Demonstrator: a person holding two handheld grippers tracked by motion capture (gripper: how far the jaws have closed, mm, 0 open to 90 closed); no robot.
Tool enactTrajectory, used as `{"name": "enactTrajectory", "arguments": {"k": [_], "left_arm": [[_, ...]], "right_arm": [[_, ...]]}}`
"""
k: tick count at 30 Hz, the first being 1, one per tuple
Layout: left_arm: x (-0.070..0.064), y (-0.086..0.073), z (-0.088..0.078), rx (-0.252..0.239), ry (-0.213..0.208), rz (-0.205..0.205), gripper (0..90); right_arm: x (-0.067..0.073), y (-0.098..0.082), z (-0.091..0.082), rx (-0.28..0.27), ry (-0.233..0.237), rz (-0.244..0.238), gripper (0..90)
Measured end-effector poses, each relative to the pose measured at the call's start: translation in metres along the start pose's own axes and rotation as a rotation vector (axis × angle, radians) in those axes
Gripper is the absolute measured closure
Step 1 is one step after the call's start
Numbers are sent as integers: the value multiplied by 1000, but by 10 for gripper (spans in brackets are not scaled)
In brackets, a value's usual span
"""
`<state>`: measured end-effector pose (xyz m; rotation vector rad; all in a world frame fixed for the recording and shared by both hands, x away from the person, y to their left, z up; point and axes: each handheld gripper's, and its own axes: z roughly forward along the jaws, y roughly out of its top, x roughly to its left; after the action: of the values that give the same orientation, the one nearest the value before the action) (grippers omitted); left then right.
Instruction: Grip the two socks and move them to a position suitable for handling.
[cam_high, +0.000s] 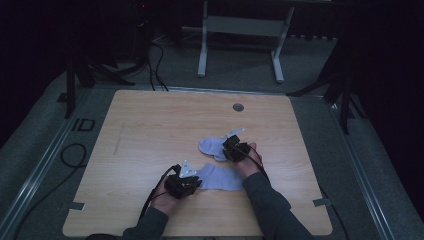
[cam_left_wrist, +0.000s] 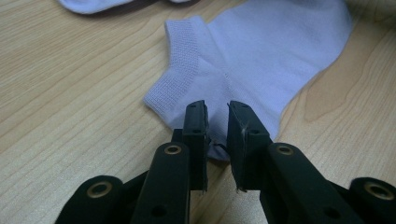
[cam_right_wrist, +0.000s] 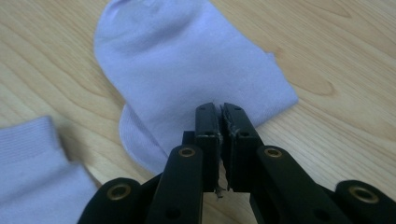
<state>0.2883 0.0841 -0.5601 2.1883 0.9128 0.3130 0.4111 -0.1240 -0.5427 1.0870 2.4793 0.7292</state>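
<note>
Near sock (cam_left_wrist: 261, 56): left tongs (cam_left_wrist: 217, 116) gapped; far sock (cam_right_wrist: 187, 70): right tongs (cam_right_wrist: 221, 114) closed.

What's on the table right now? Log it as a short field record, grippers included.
surface: wooden table
near sock: pale lilac, lying flat, ribbed cuff toward the left gripper
far sock: same colour, lying apart from the near one
left gripper: jaws a little apart over the near sock's edge, not pinching it
right gripper: jaws nearly together at the far sock's edge; grip on the fabric unclear
</note>
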Motion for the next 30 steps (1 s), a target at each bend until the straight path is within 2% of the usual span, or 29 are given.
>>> {"name": "enactTrajectory", "arguments": {"k": [14, 18, 19, 23, 27, 30], "left_arm": [[1, 0, 1, -4, -7, -9, 773], [2, 0, 1, -7, -9, -14, 772], [2, 0, 1, -6, -9, -12, 771], [1, 0, 1, -6, -9, -10, 764], [1, 0, 1, -6, -9, -10, 760], [2, 0, 1, -5, -9, -10, 760]], "right_arm": [[14, 7, 3, 5, 56, -136, 865], [16, 10, 0, 14, 59, -123, 812], [19, 15, -5, -14, 75, -115, 784], [27, 31, -12, -45, 104, -117, 761], [34, 49, -11, -60, 139, -87, 758], [40, 62, -5, -59, 146, -81, 748]]}}
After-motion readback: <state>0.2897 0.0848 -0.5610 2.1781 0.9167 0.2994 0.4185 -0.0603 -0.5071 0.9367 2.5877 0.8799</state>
